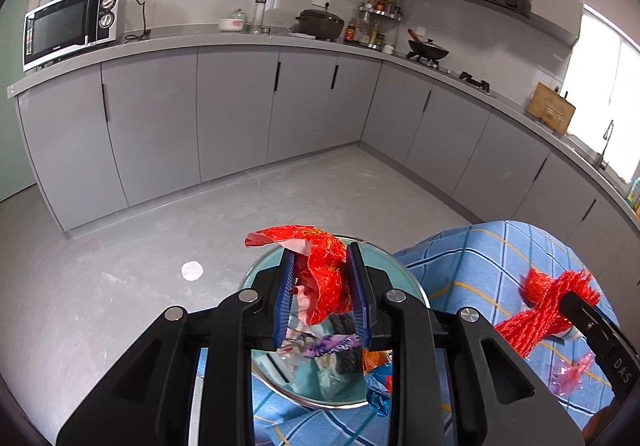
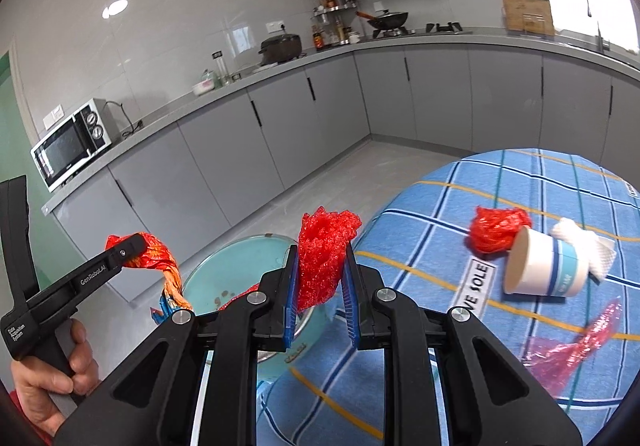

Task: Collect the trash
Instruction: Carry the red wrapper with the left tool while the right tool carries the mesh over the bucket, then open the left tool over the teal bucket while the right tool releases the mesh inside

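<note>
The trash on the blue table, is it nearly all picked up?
Partly. The round teal bin already holds several crumpled wrappers. In hand: the left gripper is shut on a crinkled red-orange wrapper above the bin, and the right gripper is shut on a red foam net. Left on the blue checked tablecloth: a red plastic bag, a tipped white paper cup, a white tissue and pink film.

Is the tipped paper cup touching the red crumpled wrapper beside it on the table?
Touching: the right wrist view shows the paper cup's rim pressed against the red crumpled wrapper.
</note>
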The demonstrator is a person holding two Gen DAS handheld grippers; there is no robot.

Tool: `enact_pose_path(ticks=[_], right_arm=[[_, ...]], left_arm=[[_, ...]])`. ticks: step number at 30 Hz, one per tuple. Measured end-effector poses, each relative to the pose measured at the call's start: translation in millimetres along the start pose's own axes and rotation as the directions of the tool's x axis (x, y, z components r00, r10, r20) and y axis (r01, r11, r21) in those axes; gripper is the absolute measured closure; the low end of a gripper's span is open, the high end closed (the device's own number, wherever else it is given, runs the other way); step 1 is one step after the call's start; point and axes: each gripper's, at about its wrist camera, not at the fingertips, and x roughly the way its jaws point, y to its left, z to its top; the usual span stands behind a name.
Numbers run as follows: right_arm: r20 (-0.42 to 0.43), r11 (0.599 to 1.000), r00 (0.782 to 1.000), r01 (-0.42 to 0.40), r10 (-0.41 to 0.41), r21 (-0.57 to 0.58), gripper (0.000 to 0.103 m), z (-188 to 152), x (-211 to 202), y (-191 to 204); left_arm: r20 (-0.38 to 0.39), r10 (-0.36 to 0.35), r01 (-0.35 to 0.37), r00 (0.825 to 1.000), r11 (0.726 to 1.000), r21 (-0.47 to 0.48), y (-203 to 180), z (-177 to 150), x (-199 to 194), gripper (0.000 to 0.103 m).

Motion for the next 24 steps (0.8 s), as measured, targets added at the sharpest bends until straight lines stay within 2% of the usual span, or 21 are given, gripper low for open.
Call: enact_pose_path(ticks=[11, 24], right_arm=[[-0.066, 0.998, 0.998, -0.016, 0.013, -0.053, 0.082, -5.4, 44.7, 27.8], [-0.170, 0.996, 0.985, -0.028, 0.012, -0.090, 0.082, -18.0, 106.9, 42.4]], left_arm=[[-0.046, 0.024, -0.025, 0.999, 1.000, -0.008, 14.4, -3.3, 29.9, 0.077], [-0.130, 0.042, -0.041, 0.991, 0.999, 0.006, 27.4, -18.5, 76.8, 0.077]])
